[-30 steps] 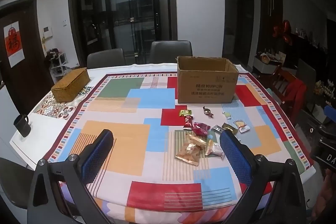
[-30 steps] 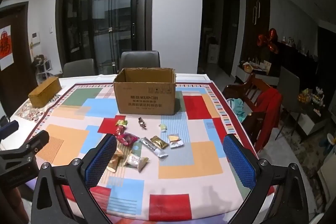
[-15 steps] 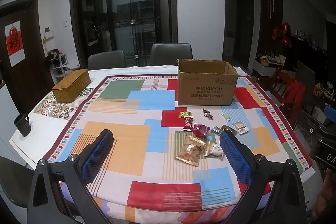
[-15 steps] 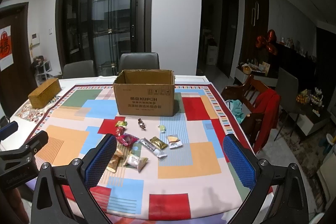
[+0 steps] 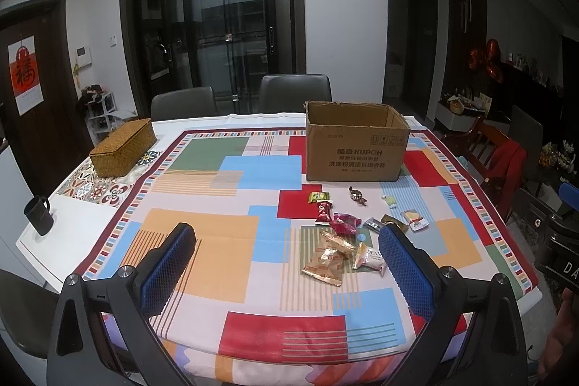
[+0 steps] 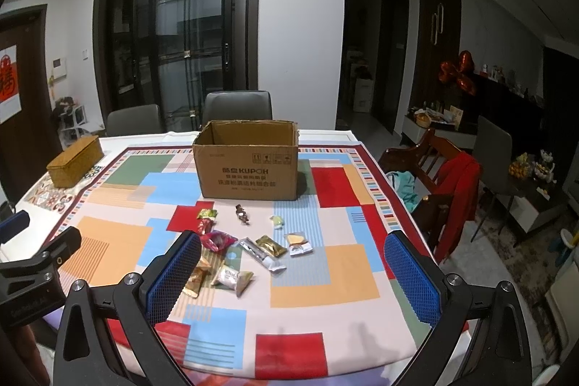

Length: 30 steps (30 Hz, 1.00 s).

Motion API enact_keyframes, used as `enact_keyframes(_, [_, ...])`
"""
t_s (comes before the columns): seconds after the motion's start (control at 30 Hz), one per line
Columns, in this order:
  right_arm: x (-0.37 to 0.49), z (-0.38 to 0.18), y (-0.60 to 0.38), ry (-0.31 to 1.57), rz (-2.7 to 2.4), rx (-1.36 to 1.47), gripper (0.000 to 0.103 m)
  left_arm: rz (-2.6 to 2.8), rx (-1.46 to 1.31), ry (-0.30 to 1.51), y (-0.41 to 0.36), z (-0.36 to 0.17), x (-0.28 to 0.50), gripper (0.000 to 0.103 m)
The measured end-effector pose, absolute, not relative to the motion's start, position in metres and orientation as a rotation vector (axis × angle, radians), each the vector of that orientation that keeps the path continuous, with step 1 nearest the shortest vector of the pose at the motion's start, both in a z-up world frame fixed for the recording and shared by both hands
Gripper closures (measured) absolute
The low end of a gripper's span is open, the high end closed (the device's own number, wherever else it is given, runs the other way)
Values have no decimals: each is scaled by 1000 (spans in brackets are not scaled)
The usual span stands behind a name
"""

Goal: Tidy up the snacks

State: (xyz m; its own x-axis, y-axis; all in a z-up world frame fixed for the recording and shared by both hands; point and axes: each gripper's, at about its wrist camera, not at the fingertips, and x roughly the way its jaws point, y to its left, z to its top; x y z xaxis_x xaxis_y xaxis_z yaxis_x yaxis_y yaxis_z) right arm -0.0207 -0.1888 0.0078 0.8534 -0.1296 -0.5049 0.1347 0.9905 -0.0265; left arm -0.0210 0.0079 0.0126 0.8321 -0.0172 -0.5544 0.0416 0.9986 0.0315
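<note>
Left-wrist and right-wrist views over a tabletop covered by a cloth of coloured rectangles. At far left a dark mug stands on the bare white edge of the tabletop; behind it a woven straw-coloured rectangular box rests on a patterned mat. Toward the far side, right of centre, stands an open brown cardboard box with printed lettering on its front face, upright, flaps open.

The loose snack packets lie in a cluster on the cloth in front of the cardboard box, none inside it as far as can be seen. From left: a small green-and-yellow packet, a red wrapper, a crumpled magenta wrapper, two golden-brown biscuit packets overlapping each other, a white-and-gold packet, a dark twisted candy, a pale green candy and a clear packet with a yellow-and-white piece. In the right-wrist view a silver strip packet and a gold foil packet lie touching near the cluster's middle.

The left gripper hovers near the front edge, jaws spread wide and holding nothing. The right gripper hovers likewise, jaws wide apart and empty, the snack cluster lying beyond its left finger.
</note>
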Motion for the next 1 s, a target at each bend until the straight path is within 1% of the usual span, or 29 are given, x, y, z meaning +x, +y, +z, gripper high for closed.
enact_keyframes(1.0, [-23,17,-195,524,-150,13,0,-36,42,575,5,17,-19,0])
